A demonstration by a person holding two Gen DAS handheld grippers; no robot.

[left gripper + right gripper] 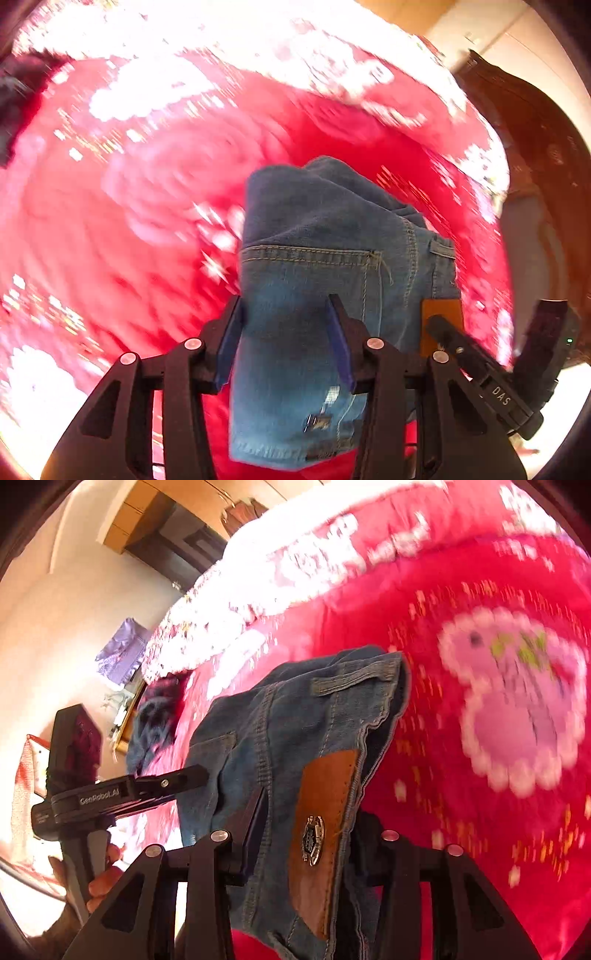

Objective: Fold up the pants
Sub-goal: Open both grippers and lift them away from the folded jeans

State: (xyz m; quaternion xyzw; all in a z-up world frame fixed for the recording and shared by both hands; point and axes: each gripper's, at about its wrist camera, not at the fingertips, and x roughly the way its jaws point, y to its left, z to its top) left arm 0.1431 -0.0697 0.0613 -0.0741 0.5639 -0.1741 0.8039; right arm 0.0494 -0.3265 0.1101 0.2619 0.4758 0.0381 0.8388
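Two tongs gripping one pair of jeans (314, 288), lifted above a red bedspread (110, 221). Left tongs (284, 343) clamped on the denim below a back pocket seam, right tongs (480, 332) at 3 o'clock. Right tongs (306, 834) closed on the waistband by a brown leather patch (325, 812); left tongs (192, 771) at 9 o'clock. Blurred bedspread (480, 812) behind.
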